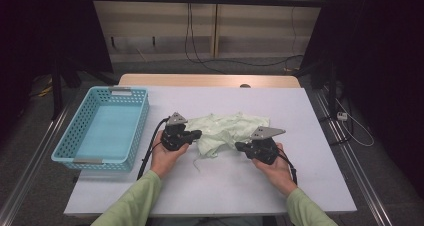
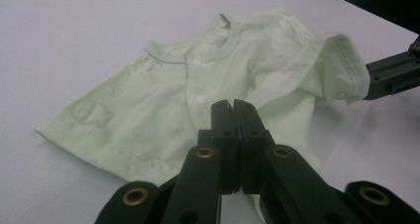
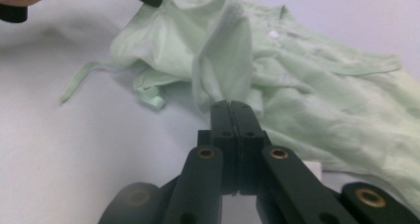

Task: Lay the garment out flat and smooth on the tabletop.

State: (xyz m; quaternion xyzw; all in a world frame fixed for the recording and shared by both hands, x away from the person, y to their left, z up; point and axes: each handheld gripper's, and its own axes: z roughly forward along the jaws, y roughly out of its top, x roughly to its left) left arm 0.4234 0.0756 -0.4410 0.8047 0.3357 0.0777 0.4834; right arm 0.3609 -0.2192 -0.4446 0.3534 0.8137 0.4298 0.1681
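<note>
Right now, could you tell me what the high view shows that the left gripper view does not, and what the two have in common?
The high view alone shows the light blue perforated plastic basket at the table's left, both of the person's hands with their green sleeves, and the floor cables behind. The left gripper view alone shows the garment's neckline and its small white buttons, and the left claw closed at the hem. Both show the pale green baby shirt, the white tabletop and the right claw at a sleeve.

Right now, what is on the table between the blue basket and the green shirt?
In the high view, bare white table lies between the blue basket and the green shirt, apart from the left tool in the person's hand at the shirt's edge.
</note>
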